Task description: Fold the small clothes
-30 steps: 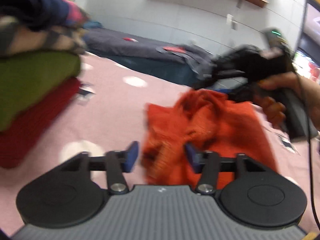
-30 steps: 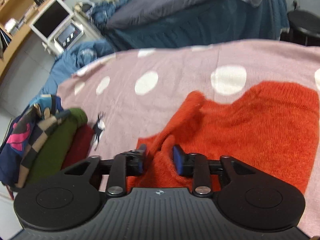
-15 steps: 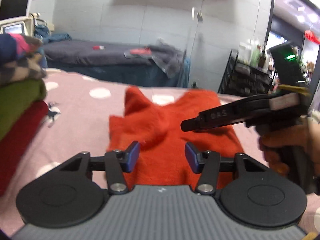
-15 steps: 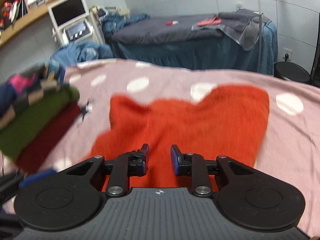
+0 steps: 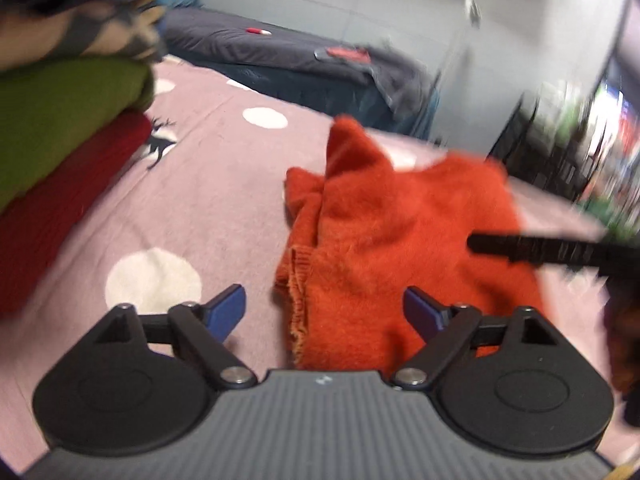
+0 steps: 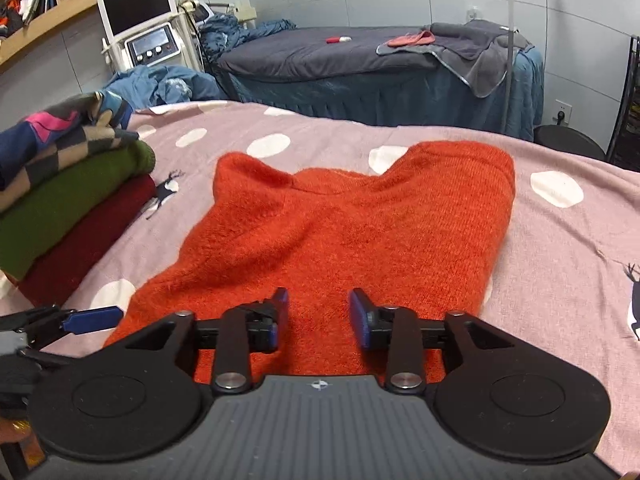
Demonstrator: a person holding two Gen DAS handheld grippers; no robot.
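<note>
An orange knitted sweater (image 6: 360,224) lies partly folded on the pink polka-dot bedspread (image 6: 560,232); it also shows in the left wrist view (image 5: 400,240) with a rumpled left edge. My left gripper (image 5: 324,312) is open and empty, its jaws wide apart over the sweater's near left edge. My right gripper (image 6: 318,314) is open and empty, low over the sweater's near edge. The right gripper's finger (image 5: 540,250) shows at the right of the left wrist view. The left gripper's blue fingertip (image 6: 94,318) shows at the left of the right wrist view.
A stack of folded clothes (image 6: 68,196), dark red at the bottom, green above, patterned ones on top, stands at the left of the bed (image 5: 60,140). Behind are a dark blue treatment bed (image 6: 380,68), a monitor device (image 6: 140,20) and a black rack (image 6: 628,112).
My left gripper has opened wider and swung left and lower toward the sweater's left edge. My right gripper has opened a little and stays over the sweater's near edge. The sweater lies flatter.
</note>
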